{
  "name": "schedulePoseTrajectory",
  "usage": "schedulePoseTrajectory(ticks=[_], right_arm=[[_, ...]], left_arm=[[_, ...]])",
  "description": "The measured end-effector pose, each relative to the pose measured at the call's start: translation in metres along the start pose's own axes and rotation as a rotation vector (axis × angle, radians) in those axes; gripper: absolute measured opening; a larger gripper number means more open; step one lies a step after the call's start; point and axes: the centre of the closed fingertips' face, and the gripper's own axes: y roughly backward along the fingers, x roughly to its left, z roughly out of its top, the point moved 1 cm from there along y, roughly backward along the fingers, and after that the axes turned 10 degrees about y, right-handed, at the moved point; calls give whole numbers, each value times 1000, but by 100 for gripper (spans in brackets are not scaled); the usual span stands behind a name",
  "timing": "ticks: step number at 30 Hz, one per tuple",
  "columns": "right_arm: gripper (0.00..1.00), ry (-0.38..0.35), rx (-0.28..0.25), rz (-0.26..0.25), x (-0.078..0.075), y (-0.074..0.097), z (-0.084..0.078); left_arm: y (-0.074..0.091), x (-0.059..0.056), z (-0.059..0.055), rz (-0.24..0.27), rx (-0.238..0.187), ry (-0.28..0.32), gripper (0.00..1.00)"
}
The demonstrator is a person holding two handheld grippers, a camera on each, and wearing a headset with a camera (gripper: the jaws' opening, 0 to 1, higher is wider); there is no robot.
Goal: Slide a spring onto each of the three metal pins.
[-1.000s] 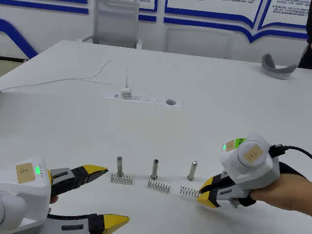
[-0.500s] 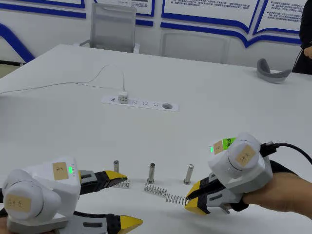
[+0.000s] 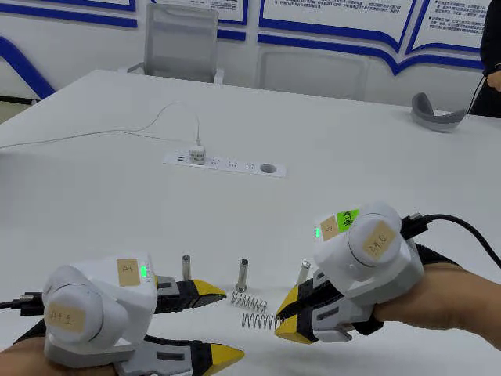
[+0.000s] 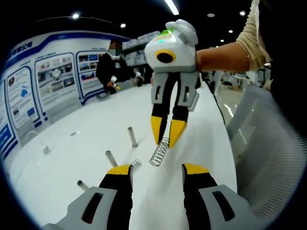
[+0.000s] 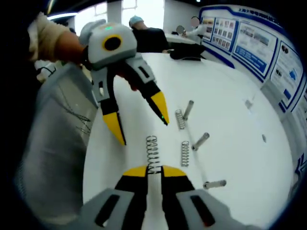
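Three short metal pins stand in a row on the white table: left pin (image 3: 186,265), middle pin (image 3: 243,274), right pin (image 3: 304,272). My right gripper (image 3: 283,323) is shut on the end of one spring (image 3: 262,319), which sticks out level to the left, just above the table in front of the middle pin. A second spring (image 3: 249,301) lies at the middle pin's base. A third spring (image 5: 179,119) lies beside the far pin (image 5: 188,109). My left gripper (image 3: 219,323) is open with nothing in it, facing the held spring (image 4: 158,152).
A white power strip (image 3: 225,164) with a plugged-in cable lies further back on the table (image 3: 352,172). A grey chair (image 3: 182,33) stands behind the far edge, and a grey curved object (image 3: 438,116) rests at the back right. A person (image 4: 111,69) stands in the background.
My right gripper has lifted the right-hand spring off the table and carried it left, to the front of the middle pin. My left gripper has come forward and right, still open.
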Motion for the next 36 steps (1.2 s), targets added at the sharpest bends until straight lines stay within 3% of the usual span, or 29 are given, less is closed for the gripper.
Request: schedulePoseTrajectory(ticks=[17, 24, 36], right_arm=[[11, 56, 12, 56, 12, -1, 14], [11, 63, 8, 54, 13, 4, 19], [11, 103, -30, 36, 12, 16, 46]], left_arm=[[-5, -11, 1, -32, 6, -73, 14], [-5, -12, 0, -37, 11, -81, 13], [-6, -12, 2, -45, 6, -72, 11]])
